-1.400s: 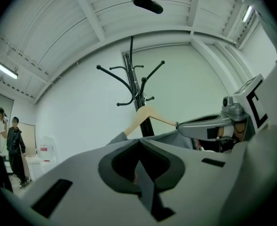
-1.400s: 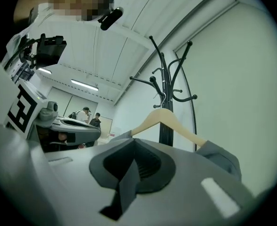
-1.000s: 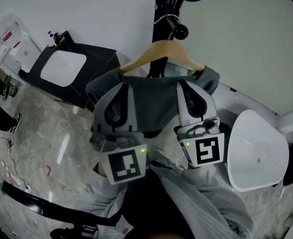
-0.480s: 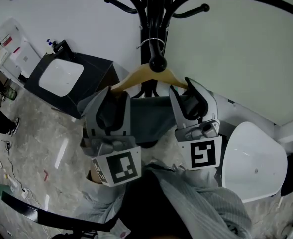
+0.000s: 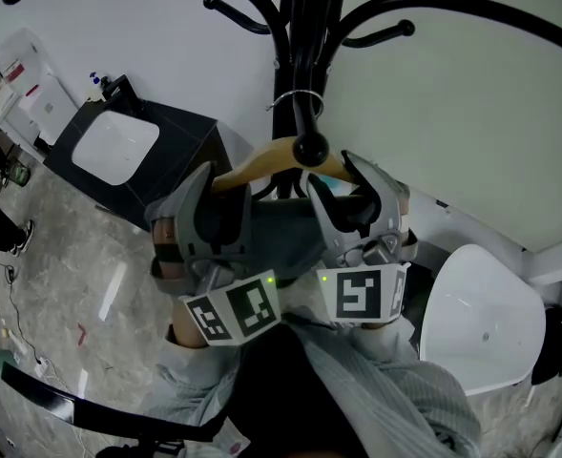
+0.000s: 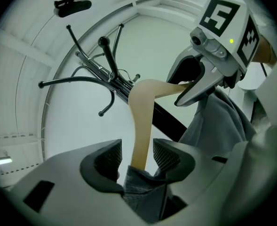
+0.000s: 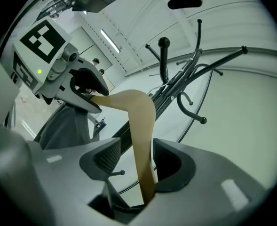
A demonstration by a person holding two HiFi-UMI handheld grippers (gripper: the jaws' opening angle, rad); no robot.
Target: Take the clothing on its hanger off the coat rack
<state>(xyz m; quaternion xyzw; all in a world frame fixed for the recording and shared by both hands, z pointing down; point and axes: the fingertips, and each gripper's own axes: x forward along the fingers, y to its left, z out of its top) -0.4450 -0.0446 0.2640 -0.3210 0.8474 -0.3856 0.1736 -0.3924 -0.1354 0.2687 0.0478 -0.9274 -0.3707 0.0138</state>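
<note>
Head view: the pale wooden hanger [image 5: 261,157] carrying the grey garment [image 5: 285,227] is hooked on the black metal coat rack [image 5: 300,27]. Left gripper view: the jaws of the left gripper [image 6: 136,154] are being opened around a hanger arm. Right gripper view: the right gripper [image 7: 136,157] likewise. Once released, the hanger may be left swinging. A second ago both were shut.

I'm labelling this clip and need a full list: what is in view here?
Metal coat rack: one, black, against the white wall.
Wooden hanger: one, tan, hanging on the rack.
Cloth garment: one, grey, draped on the hanger.
Box-shaped cabinet: one, black with white top, on the floor at left.
Rounded plastic chair: one, white, at right.
Knitted sleeves: two, grey, bottom.
Left gripper: one, grey, jaws opening round one hanger arm.
Right gripper: one, grey, jaws opening round the other arm.
</note>
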